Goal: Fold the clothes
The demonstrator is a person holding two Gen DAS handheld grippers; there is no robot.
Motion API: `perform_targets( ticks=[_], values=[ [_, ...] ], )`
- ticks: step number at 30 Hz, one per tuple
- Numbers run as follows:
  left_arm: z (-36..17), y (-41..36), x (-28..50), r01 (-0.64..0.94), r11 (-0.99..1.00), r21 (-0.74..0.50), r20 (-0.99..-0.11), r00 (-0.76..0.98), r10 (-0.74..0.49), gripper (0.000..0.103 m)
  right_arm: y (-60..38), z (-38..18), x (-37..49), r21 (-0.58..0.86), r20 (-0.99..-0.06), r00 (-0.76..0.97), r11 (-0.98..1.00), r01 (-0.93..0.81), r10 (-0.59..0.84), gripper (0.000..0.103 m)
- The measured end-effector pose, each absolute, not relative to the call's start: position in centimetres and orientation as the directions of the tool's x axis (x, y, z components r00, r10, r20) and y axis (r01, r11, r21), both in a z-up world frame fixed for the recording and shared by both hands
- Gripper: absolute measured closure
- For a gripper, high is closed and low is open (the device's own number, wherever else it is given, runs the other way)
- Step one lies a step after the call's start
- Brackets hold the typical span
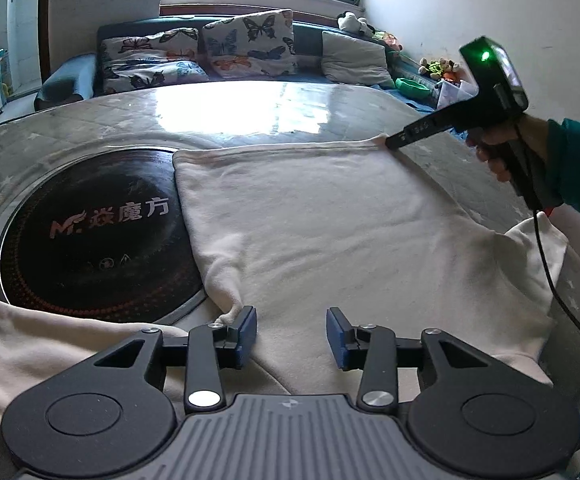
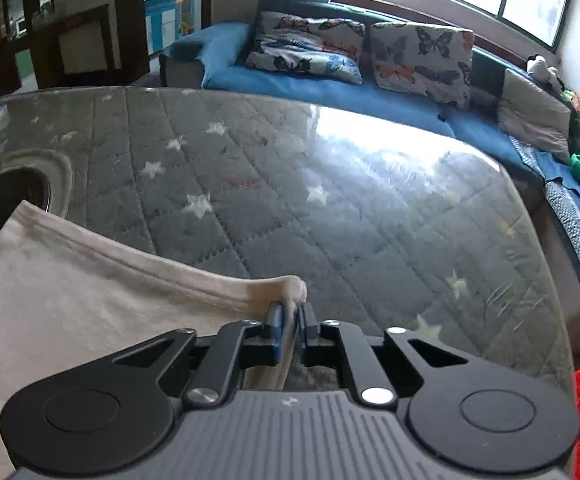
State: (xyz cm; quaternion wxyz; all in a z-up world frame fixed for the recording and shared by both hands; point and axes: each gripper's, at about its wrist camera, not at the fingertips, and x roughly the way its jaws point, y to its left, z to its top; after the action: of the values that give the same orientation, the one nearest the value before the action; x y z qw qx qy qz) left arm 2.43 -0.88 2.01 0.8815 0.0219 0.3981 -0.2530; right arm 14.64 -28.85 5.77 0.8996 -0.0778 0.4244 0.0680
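A cream-white garment lies spread flat on the table, its hemmed edge farthest from me. My left gripper hovers over its near part with the jaws apart and only flat cloth under the gap. A small peak of fabric rises against the outside of the left pad. My right gripper is shut on the garment's far right hem corner, which bunches up between the blue pads. In the left wrist view that right gripper reaches in from the right, held by a hand in a teal sleeve.
The table has a glass top over a grey quilted cover with stars. A round black cooker plate is set into it left of the garment. The right gripper's black cable hangs over the garment's right side. A blue sofa with butterfly pillows stands behind.
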Motion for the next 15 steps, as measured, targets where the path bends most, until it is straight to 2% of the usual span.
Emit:
perform_targets(
  ticks=[6, 8, 9, 15],
  values=[
    [2.1, -1.3, 2.0, 0.455, 0.878, -0.146, -0.711, 0.569, -0.413, 0.058, -29.9, 8.6, 10.3, -0.080, -0.751, 0.654, 0.970, -0.230, 0.093, 0.092],
    [2.2, -1.3, 1.8, 0.451, 0.881, -0.145, -0.708, 0.574, -0.411, 0.055, -30.6, 9.1, 8.0, -0.095, -0.745, 0.661, 0.967, -0.235, 0.088, 0.083],
    [2.3, -1.3, 1.7, 0.450, 0.881, -0.144, -0.706, 0.577, -0.410, 0.055, -30.9, 9.4, 6.8, -0.102, -0.742, 0.665, 0.966, -0.237, 0.085, 0.082],
    [3.3, -2.1, -0.1, 0.485, 0.861, -0.154, -0.681, 0.579, -0.448, 0.054, -36.8, 8.7, -0.8, -0.152, -0.750, 0.658, 0.985, -0.075, -0.066, 0.078]
  ],
)
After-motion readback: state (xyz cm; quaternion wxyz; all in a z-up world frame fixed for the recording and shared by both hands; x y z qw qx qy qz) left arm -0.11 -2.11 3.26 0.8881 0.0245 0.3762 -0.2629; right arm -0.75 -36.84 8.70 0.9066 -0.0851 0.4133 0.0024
